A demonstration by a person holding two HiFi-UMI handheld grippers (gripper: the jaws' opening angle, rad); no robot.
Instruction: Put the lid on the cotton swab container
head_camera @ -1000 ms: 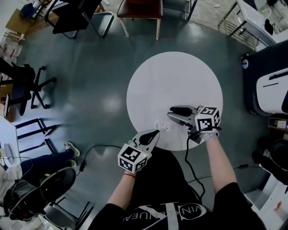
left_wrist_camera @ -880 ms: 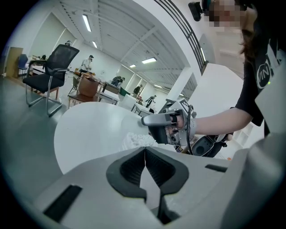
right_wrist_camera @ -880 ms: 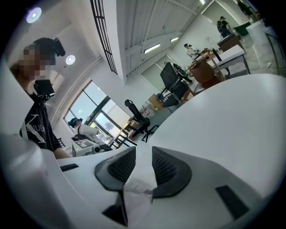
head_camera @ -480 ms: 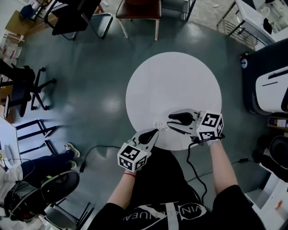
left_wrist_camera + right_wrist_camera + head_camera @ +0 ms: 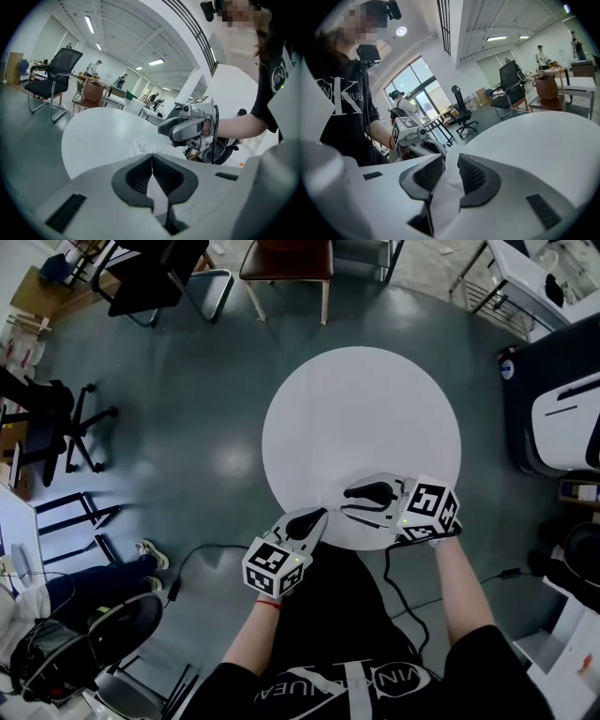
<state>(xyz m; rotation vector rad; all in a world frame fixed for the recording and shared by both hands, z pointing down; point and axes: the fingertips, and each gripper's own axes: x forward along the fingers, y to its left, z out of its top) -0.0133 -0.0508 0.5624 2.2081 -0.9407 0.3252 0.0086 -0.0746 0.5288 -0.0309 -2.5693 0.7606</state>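
A: Item 1, cotton swab container (image 5: 145, 146): place and status?

B: It stands on the white surface (image 5: 361, 409) near the front edge, between the 2 grippers. White swabs show and no lid is made out on it, so capping is judged not yet done.

A: Item 2, fingers?

B: On the left gripper (image 5: 151, 157) they are clenched together, empty. On the right gripper (image 5: 450, 165) they stand apart and have just been closing in slightly; a pale patch shows in the gap.

A: Item 3, unclear?

B: The lid itself. Whether the right fingers grasp it cannot be told.
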